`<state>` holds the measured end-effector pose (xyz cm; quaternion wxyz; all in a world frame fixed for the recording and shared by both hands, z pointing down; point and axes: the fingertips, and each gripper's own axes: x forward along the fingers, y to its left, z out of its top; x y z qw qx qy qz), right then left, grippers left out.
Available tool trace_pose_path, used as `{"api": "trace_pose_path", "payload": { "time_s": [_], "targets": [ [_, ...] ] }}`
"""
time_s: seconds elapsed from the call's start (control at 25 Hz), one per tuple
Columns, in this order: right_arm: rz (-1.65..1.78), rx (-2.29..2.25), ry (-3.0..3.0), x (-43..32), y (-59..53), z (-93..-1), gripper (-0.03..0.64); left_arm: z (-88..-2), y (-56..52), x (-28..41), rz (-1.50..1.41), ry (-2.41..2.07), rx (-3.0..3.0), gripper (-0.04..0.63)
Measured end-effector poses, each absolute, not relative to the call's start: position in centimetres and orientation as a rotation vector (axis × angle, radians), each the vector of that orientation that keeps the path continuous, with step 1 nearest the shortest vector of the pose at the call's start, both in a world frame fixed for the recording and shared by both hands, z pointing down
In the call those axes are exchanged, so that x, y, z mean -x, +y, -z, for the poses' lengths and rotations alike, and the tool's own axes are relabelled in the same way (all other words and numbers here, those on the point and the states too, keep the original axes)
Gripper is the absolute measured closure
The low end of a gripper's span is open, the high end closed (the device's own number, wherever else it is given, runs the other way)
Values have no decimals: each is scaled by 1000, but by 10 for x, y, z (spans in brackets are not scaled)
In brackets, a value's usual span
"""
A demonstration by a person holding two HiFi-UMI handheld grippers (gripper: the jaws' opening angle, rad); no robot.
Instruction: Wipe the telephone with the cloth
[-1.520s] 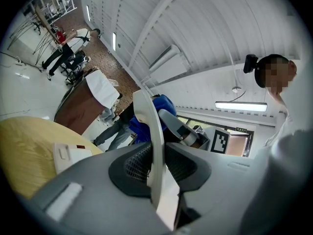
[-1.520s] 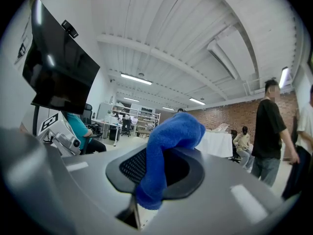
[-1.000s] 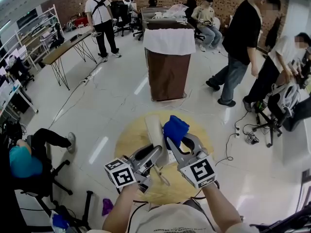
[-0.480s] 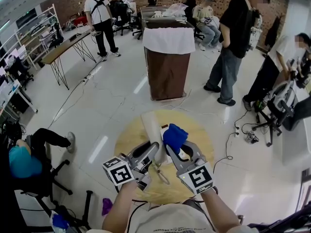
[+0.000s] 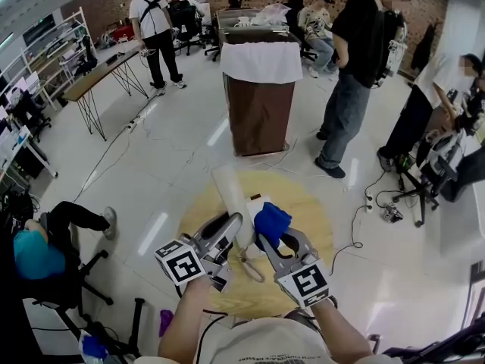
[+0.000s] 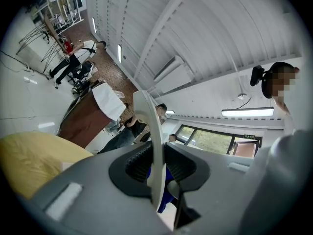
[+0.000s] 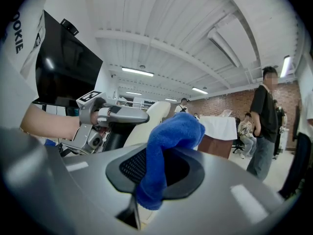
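So the left gripper (image 6: 155,170) is clamping the white telephone handset (image 5: 229,192) edge-on between its ribbed pads, with the handset sticking out toward 12 o'clock in the head view. The right gripper (image 7: 155,173) is pinching a bunched-up blue cloth (image 7: 172,133). The cloth is sitting at the handset's 3 o'clock, right up against it, though I can't tell if it's actually touching. Both are hovering over a round yellow table (image 5: 201,214). A brown stand (image 5: 261,116) with a white drape is sitting at the table's 12 o'clock, and a person in black (image 5: 352,44) is standing around 1 o'clock.
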<state>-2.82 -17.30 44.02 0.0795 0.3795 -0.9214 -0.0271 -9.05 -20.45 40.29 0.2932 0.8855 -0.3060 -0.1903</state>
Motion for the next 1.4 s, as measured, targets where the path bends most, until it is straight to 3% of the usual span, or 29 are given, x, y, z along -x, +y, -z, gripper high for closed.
{"api": "trace_pose_path", "payload": {
  "time_s": [1.0, 1.4],
  "targets": [
    [-79, -1096, -2711, 29, -146, -480, 546, -422, -216, 92, 502, -841, -2310, 517],
    [-97, -1181, -2690, 1, -150, -476, 546, -487, -204, 82, 426, -770, -2207, 517]
  ]
}}
